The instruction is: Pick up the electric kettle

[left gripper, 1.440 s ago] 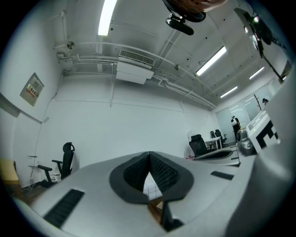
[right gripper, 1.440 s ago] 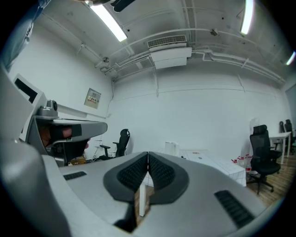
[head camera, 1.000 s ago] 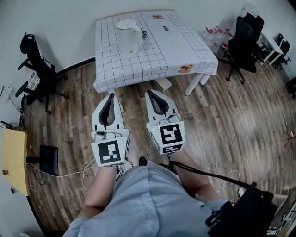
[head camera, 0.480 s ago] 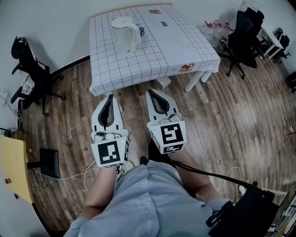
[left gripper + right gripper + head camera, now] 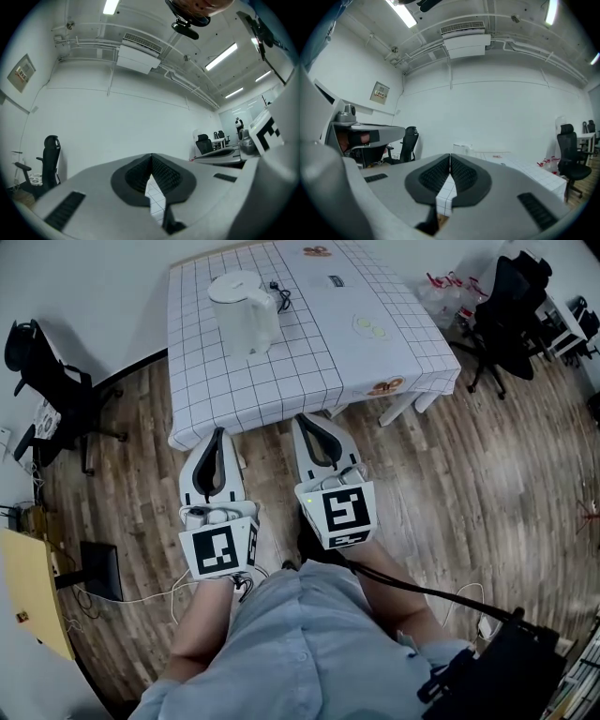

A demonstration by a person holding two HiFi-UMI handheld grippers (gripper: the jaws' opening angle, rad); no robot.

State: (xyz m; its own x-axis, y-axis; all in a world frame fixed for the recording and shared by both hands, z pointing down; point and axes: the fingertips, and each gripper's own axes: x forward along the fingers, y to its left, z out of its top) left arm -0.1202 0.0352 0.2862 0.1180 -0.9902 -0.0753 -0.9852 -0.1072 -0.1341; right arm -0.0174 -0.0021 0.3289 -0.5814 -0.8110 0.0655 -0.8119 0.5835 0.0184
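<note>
Level and side by side, the left hand-held gripper (image 5: 217, 433) and right hand-held gripper (image 5: 304, 420) are closed.

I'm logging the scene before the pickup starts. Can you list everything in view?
electric kettle: one, white, upright on the table's far left.
cable: one, black, on the table beside the kettle.
table: one, white grid cloth, ahead.
office chairs: two, black, either side of the table.
desk: one, yellow, left edge.
left gripper: one, white, jaws together, empty, near the table's front edge.
right gripper: one, white, jaws together, empty, beside it.
</note>
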